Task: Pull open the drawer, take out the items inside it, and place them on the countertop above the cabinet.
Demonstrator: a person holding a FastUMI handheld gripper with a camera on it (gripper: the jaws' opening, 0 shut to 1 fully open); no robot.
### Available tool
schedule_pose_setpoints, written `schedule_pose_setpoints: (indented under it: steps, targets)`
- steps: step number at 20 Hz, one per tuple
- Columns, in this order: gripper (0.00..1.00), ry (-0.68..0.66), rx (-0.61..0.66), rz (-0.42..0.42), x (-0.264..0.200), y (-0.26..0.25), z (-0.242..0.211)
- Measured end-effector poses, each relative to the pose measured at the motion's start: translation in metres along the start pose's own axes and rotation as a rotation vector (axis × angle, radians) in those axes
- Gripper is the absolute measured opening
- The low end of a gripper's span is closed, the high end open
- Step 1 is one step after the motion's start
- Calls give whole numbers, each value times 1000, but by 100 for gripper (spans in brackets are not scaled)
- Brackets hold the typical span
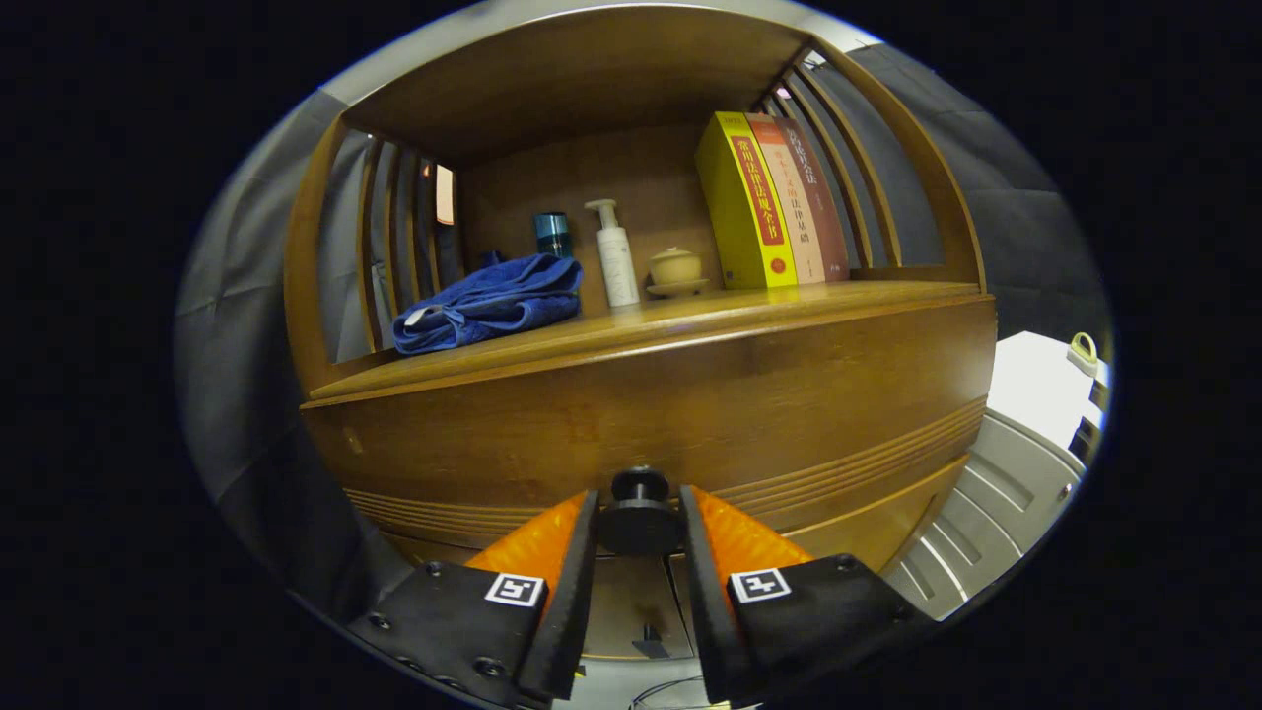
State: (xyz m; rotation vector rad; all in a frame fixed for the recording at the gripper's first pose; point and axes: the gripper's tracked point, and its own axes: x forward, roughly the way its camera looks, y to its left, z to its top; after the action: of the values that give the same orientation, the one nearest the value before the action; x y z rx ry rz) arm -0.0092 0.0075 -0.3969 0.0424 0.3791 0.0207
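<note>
jaws clamp the drawer knob; drawer closed, contents hidden; towel, bottle on countertop.

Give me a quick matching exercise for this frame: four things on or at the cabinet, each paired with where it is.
Things:
1. towel
2. pump bottle
3. books
4. drawer knob

Places:
A. upright at one end of the countertop, against the slatted side
B. between the fingers of the gripper
C. crumpled at the countertop's other end
D. standing between a dark jar and a small lidded cup

Pairs: 1-C, 2-D, 3-A, 4-B
</note>
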Motion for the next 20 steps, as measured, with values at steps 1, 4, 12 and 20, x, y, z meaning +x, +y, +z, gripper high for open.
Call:
schedule_pose_setpoints:
  steps: [1,4,12,20]
  targets:
    - [55,3,-3,-6,0,0,0]
    - [48,2,-20,-15,-1,0,0]
    - [40,12,-54,-10,-36,0,-5]
    - [40,7,-71,-19,-97,3,-10]
